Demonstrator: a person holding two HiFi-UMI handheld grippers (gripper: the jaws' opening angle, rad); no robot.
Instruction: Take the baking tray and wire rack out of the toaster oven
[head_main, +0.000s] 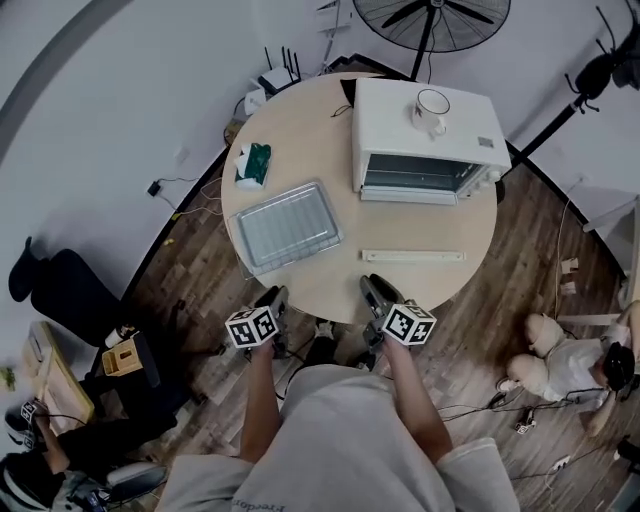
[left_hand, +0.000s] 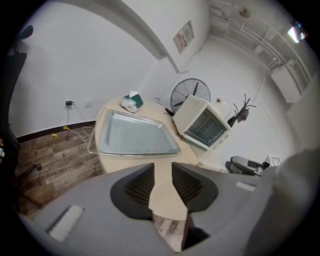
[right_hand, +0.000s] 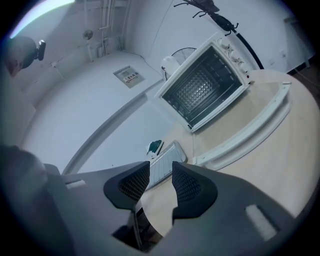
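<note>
left claw (left_hand: 162, 171) and right claw (right_hand: 161, 170) both wide, empty; baking tray (head_main: 287, 225) on table (head_main: 300, 130)

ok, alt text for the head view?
Seen from above, a person holds the left gripper and right gripper, both open and empty, at the near edge of a round wooden table. On it the baking tray and wire rack lie together at left, outside the white toaster oven, which has a mug on top.
</note>
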